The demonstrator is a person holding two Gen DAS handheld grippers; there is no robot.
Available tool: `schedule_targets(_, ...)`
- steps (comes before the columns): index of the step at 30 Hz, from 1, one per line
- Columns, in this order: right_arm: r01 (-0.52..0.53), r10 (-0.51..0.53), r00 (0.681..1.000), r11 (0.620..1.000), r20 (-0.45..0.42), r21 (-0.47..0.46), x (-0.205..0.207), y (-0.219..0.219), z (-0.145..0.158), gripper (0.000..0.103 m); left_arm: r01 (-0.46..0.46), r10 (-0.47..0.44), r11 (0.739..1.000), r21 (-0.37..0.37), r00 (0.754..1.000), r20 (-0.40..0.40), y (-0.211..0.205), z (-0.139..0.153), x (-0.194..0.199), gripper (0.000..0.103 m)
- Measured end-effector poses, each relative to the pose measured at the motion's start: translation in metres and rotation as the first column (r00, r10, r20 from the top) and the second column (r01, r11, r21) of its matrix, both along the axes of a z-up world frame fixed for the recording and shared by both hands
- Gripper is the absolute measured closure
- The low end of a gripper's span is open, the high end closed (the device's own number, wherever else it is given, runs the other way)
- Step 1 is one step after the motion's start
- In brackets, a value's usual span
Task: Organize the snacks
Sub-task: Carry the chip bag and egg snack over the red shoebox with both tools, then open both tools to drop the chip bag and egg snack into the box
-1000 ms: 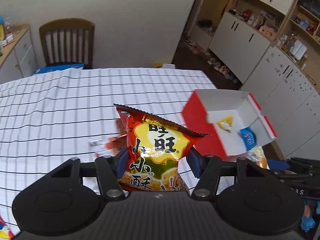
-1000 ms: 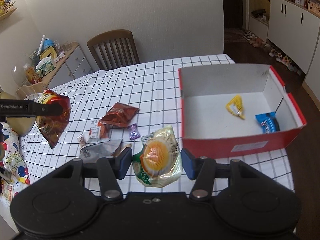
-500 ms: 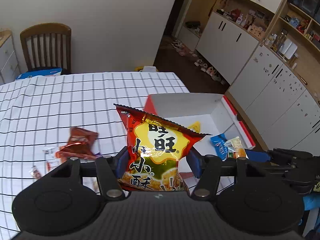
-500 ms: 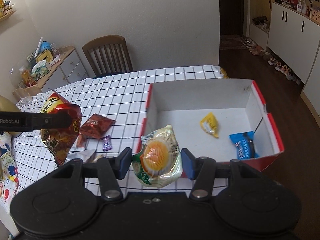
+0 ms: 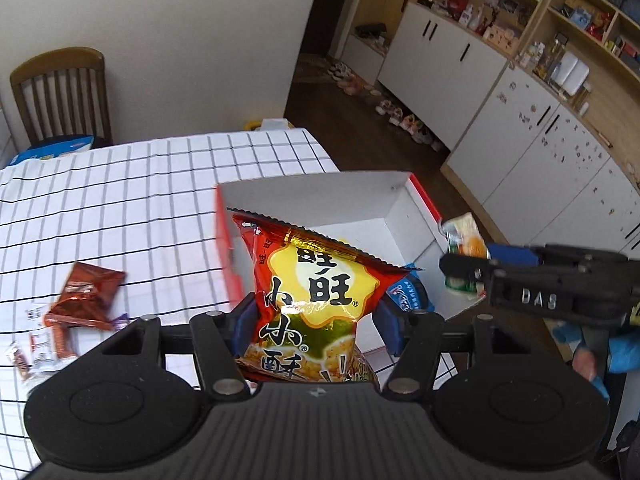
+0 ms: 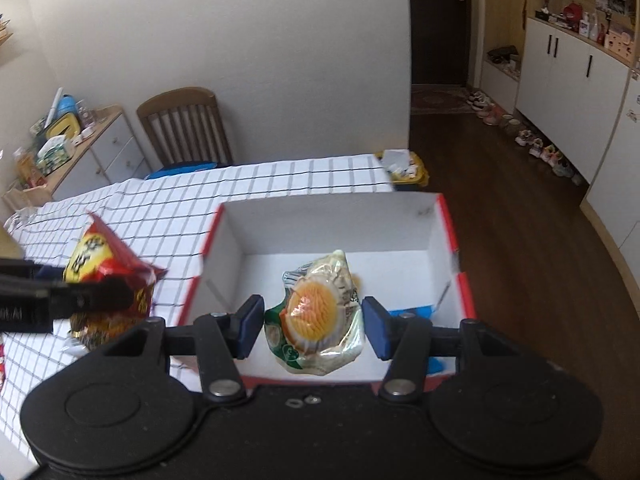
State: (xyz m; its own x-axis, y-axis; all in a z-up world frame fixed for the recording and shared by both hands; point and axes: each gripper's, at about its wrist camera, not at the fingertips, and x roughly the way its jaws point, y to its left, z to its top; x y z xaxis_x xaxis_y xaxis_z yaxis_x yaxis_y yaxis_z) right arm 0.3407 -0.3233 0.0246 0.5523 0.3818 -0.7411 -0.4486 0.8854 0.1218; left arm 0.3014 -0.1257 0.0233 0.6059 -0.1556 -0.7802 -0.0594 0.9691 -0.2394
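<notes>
My left gripper (image 5: 316, 322) is shut on a red and yellow snack bag (image 5: 316, 296) and holds it above the near left corner of the red box (image 5: 224, 236). My right gripper (image 6: 314, 326) is shut on a clear pack with an orange disc (image 6: 318, 312) and holds it over the box's white inside (image 6: 396, 272). That pack also shows in the left wrist view (image 5: 464, 248), and the red bag in the right wrist view (image 6: 104, 264). A blue packet (image 5: 412, 298) lies in the box.
A brown foil packet (image 5: 86, 294) and small wrapped snacks (image 5: 40, 346) lie on the checked tablecloth (image 5: 120, 208) left of the box. A wooden chair (image 6: 186, 128) stands behind the table. White cabinets (image 6: 568, 76) line the right wall.
Both grippers have moved toward and over the red box with their snacks still held. The box now lies directly under the right gripper.
</notes>
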Motion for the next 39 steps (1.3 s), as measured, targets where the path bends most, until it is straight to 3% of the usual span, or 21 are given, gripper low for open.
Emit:
schedule_targets(13, 0.031, -0.030, 0.999, 0.998, 0.018, -0.046, 0.058, -0.013, -0.017, 0.051, 0.013, -0.010, 0.999, 0.045, 0.997, -0.073, -0.052, -0.036, 0.058, 0.043)
schedule_targets(27, 0.031, -0.040, 0.995, 0.995, -0.093, -0.094, 0.114, -0.002, -0.068, 0.051, -0.016, 0.027, 0.997, 0.069, 0.987, -0.161, -0.067, -0.080, 0.096, 0.043)
schedule_targets(39, 0.019, -0.039, 0.988, 0.991, -0.151, -0.133, 0.126, -0.004, -0.095, 0.050, -0.001, 0.022, 0.996, 0.092, 0.972, -0.233, -0.085, -0.107, 0.106, 0.043)
